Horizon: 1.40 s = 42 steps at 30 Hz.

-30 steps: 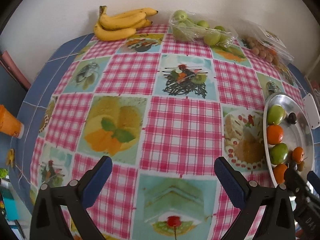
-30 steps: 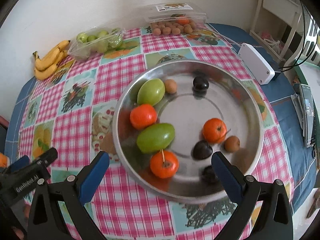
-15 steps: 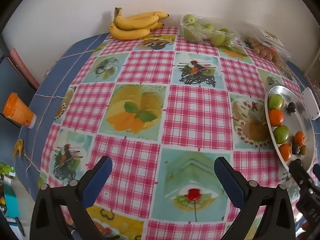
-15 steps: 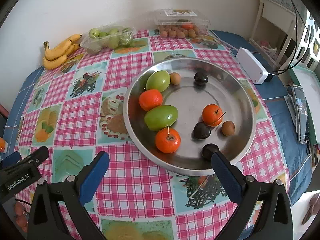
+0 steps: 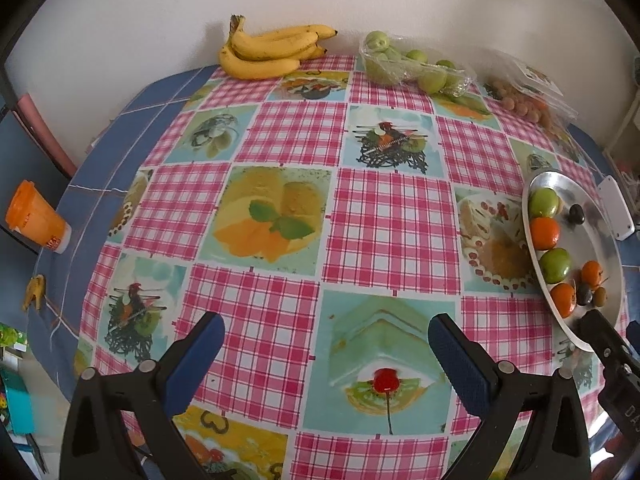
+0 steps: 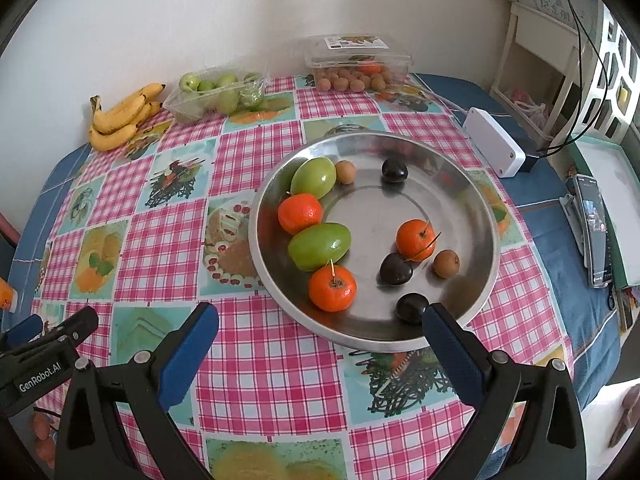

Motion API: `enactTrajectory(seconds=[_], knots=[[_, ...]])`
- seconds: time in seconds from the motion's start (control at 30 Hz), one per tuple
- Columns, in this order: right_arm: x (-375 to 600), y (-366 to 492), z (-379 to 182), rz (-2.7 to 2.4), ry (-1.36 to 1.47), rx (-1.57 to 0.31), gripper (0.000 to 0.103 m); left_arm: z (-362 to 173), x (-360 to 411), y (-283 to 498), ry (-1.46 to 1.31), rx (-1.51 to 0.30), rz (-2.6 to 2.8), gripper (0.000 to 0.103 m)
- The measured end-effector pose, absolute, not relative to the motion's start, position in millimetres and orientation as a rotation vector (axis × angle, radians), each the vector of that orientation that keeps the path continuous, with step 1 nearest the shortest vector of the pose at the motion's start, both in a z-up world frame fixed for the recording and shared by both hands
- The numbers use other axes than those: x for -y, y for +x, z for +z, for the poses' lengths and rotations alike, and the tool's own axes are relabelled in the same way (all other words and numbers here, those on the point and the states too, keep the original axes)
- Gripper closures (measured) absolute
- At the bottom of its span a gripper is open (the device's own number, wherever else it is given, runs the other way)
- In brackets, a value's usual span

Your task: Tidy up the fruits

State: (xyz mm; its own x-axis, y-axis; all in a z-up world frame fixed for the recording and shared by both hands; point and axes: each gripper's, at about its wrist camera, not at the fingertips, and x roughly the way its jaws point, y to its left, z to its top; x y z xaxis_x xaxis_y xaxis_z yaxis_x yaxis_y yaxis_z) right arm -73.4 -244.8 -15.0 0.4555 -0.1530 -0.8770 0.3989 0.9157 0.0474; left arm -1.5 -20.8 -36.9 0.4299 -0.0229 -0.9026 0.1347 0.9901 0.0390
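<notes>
- L gripper [image 5: 324, 360]: jaws wide apart, empty, hovering over the checked tablecloth [image 5: 392, 232] w/ nothing between the pads.
- R gripper [image 6: 320, 344]: jaws also spread, empty, held above the near rim of the steel tray [image 6: 472, 184]; its right pad overlaps the rim in view, contact unclear.
- Tray contents: two green fruits [image 6: 319, 247], three tangerines [image 6: 332, 288], three dark plums [image 6: 395, 269], two small brown longan-type fruits [image 6: 446, 263], all loose, unsorted.
- Far edge of table, by the wall: banana bunch [image 5: 268, 50], open plastic pack of green fruit [image 5: 412, 68], lidded clamshell of small brown fruit [image 6: 358, 62]. The orange piece inside the clamshell is prob. a tangerine; too small to confirm.
- Step in hand (judged): betw. picks, neither tool committed to a fruit; sorting approx. mid-way at best.
- Next move calls for: R gripper lowering onto one tray fruit, e.g. the nearest tangerine, pads straddling it, closing gently on the round, roll-prone skin.
</notes>
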Motion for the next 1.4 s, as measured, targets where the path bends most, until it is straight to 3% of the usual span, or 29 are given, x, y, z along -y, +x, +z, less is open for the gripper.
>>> enactTrajectory(seconds=[1.4], knots=[[243.7, -70.4, -19.9, -0.339, 0.249, -1.063, 0.001, -40.5, 20.4, -0.9, 0.102, -1.165, -0.093, 0.0]])
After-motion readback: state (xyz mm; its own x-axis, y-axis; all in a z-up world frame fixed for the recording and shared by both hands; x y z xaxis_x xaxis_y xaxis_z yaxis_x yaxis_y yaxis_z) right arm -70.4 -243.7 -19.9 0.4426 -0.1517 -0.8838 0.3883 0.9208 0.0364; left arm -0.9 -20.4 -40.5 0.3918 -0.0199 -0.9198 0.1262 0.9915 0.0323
